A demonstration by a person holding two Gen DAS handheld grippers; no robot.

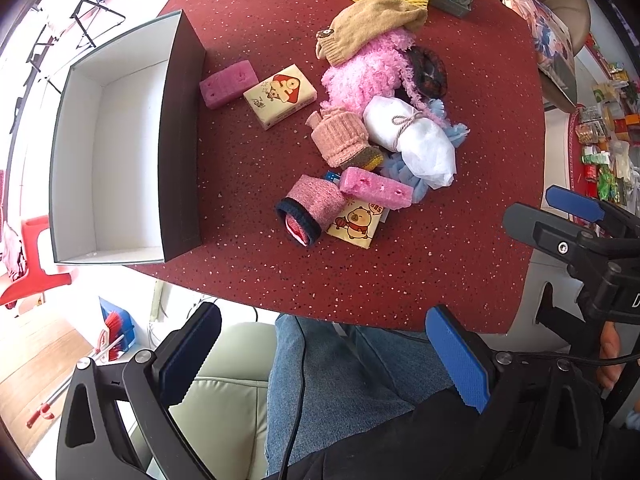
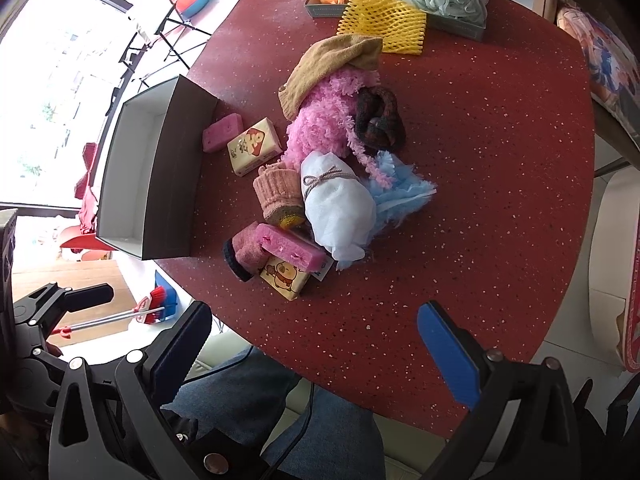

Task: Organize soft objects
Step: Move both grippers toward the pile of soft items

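Lying heaped: two pink sponges (image 1: 229, 84), two tissue packs (image 1: 280, 96), one box (image 1: 116, 160)

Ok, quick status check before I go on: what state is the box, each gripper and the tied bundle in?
Box: open, nothing inside.
Left gripper: open, holding nothing.
Right gripper: open, holding nothing.
White bundle: tied with twine, lying in the pile.
Far tray: partly filled.

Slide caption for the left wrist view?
Open left gripper hangs before a pile of soft objects beside an empty white-lined box.
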